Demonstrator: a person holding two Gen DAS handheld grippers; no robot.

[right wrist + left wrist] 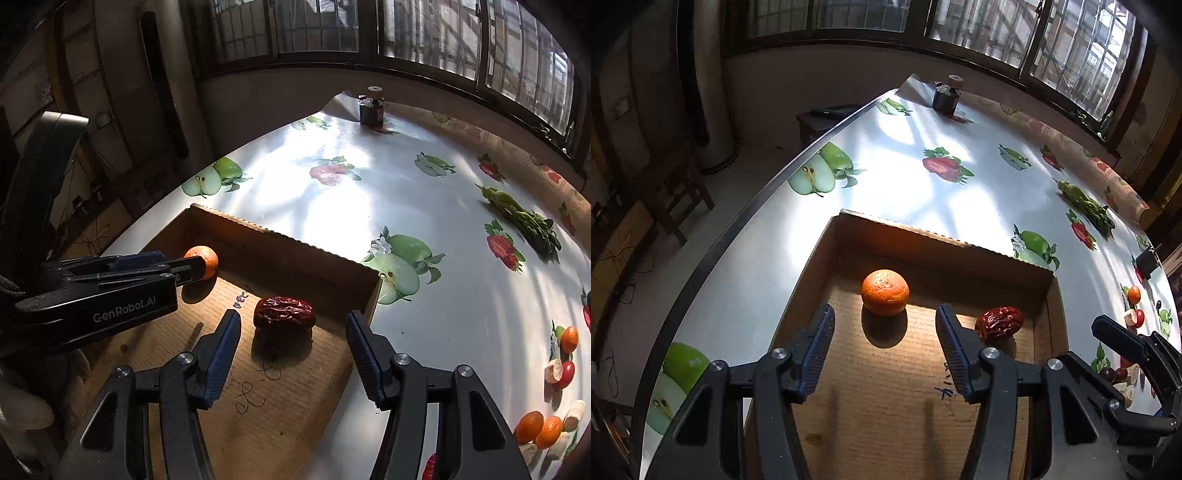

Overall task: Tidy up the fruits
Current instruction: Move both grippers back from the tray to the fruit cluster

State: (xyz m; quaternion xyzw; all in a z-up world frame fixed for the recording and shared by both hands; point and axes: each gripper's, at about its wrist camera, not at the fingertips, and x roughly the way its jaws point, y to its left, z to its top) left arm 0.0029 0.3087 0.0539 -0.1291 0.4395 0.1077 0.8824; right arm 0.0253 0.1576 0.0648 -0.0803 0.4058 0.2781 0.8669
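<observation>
Both fruits are lying inside the box (945, 240) on the counter (923, 184). In the left wrist view the orange (885, 292) is sitting centre frame, just ahead of the left claw (885, 325), which is gaping wide and holding nothing. In the right wrist view the date (284, 312) is lying centre frame between the tips of the right claw (291, 330), equally wide and empty; its long axis is running left to right, across the gap. Each claw appears nearer its own fruit.
</observation>
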